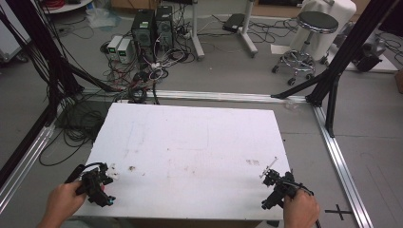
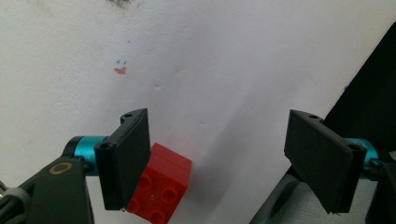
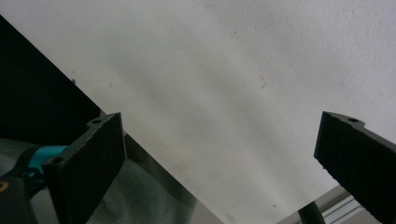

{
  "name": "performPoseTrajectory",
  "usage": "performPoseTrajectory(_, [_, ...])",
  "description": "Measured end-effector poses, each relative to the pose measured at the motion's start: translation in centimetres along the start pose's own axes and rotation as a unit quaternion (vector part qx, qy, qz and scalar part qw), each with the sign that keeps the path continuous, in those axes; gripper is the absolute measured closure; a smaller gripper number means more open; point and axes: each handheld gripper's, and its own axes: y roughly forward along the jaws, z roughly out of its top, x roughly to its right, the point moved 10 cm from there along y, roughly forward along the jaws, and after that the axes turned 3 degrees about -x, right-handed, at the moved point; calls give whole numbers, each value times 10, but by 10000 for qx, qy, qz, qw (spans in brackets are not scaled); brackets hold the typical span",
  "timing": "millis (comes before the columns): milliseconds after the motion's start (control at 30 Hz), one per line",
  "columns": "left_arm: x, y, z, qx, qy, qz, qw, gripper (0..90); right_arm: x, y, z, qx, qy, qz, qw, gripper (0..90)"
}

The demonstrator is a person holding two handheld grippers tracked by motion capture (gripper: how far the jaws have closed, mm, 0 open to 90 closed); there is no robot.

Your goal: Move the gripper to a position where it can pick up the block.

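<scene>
Nearest the camera in the high view, two hands are entering from the bottom edge: the left hand [image 1: 62, 202] at lower left and the right hand [image 1: 301, 210] at lower right, each wrapping around the rear of a black tool and angling it forward over the white surface [image 1: 190, 152]. The left tool [image 1: 98, 184] is sitting over the surface's near-left corner, with its cable looping back toward the wrist. The right tool [image 1: 278, 187] is sitting at the near-right corner, tilting toward the upper left of the frame.

In the left gripper view, the left tool [image 2: 224, 158] is pointing down at the surface with its jaws standing wide apart. A red studded brick [image 2: 161, 185] is lying on the surface at lower centre-left of that frame, just beside the inner face of the left-hand jaw; whether jaw and brick are touching cannot be told. The other jaw is well apart from the brick. Small blue and orange marks [image 2: 121, 66] are showing on the surface at upper left.

In the right gripper view, the right tool [image 3: 219, 163] is likewise holding its jaws wide apart, with bare white surface between them and the surface's edge crossing the lower left of the frame.

Beyond the far edge in the high view, computer towers [image 1: 153, 27] and a stool [image 1: 309, 33] are standing on the floor.
</scene>
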Motion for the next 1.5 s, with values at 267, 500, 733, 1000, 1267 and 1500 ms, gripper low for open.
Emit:
performPoseTrajectory(267, [-2, -5, -1, 73, 54, -71, 9999, 231, -1, -1, -1, 31, 15, 20, 10000, 13])
performPoseTrajectory(500, [-6, -8, -1, 90, 316, -133, 9994, 231, -1, -1, -1, 87, 18, 33, 10000, 13])
performPoseTrajectory(733, [-12, -9, -5, 19, 595, -245, 9979, 231, -2, -1, -2, 59, 32, 44, 10000, 13])
performPoseTrajectory(1000, [-20, -10, -8, 50, 760, -319, 9966, 231, -2, 0, -2, 74, 41, 43, 10000, 13])
performPoseTrajectory(1267, [-23, -9, -12, 45, 934, -441, 9946, 231, -2, 0, -3, 74, 28, 62, 9999, 13])
performPoseTrajectory(1500, [-25, -8, -16, 22, 1100, -556, 9924, 231, -3, 1, -3, 46, 27, 78, 10000, 13])
